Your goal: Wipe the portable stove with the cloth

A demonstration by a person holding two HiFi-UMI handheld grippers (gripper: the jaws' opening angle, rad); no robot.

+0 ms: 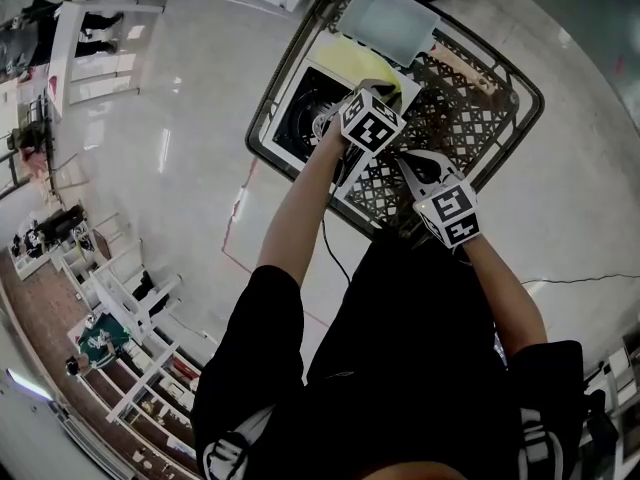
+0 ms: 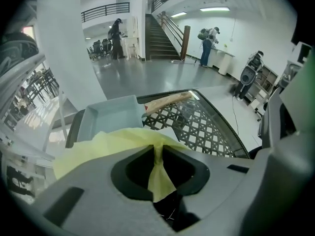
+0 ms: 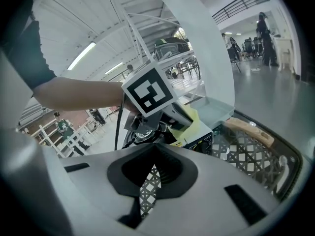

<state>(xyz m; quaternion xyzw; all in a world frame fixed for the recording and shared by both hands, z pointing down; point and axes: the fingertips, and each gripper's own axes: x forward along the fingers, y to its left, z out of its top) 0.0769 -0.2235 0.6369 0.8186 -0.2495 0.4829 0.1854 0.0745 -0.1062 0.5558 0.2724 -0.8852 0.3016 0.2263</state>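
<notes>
No words, numbers, labels or brand names can be read in any of these views.

Black lattice table [image 1: 460,118] on pale glossy floor [image 1: 180,128] — portable stove [image 1: 305,118], grey tray [image 1: 390,20], wooden handle [image 1: 468,68] on it

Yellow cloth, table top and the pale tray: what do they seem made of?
Cloth: thin soft fabric, matte; it bunches into folds where the left hand-held gripper pinches it. Table top: dark lattice, probably metal or woven plastic, seemingly under glass, given the sheen. Tray: likely moulded plastic, pale blue-grey, smooth, rounded corners.
</notes>
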